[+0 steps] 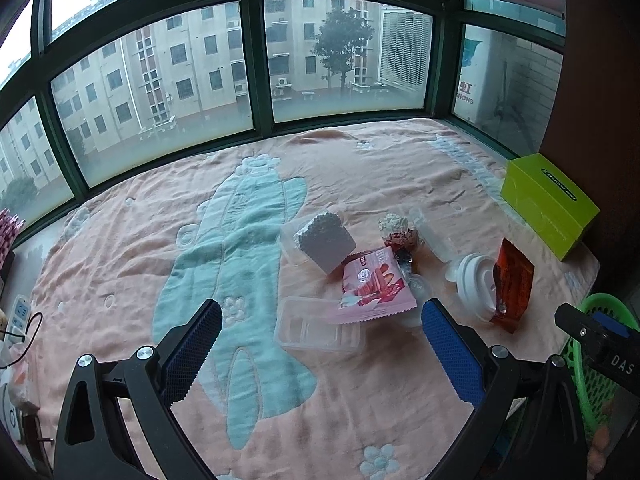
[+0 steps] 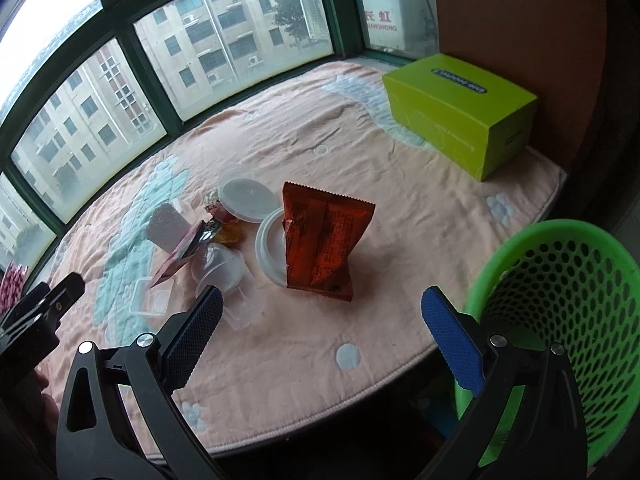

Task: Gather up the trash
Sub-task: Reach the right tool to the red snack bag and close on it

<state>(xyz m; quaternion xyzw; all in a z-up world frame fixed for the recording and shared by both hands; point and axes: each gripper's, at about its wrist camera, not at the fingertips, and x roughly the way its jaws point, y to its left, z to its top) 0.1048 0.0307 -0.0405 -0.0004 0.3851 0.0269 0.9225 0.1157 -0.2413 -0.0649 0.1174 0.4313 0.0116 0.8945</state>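
- Jaws on both tools are spread wide and hold nothing; the left gripper [image 1: 320, 344] hangs over the clear plastic tray [image 1: 318, 328], the right gripper [image 2: 322, 332] over bare blanket just short of the orange snack packet [image 2: 322, 246].
- Trash sits in one loose cluster mid-surface on the pink blanket [image 1: 360, 400]; the green mesh basket [image 2: 560, 320] waits beside the surface's right edge.
- I judge the orange packet the easiest first pick for the right tool: it stands up, crinkly foil film, so close on its upper edge rather than scraping the cloth.
- Pink wafer wrapper [image 1: 374, 284] is thin film lying across the tray; take it by a raised edge.
- Clear cup [image 2: 230, 280] and white lids [image 2: 250, 196] are smooth, rigid and slippery; the foam block [image 1: 326, 240] is light and crushable.
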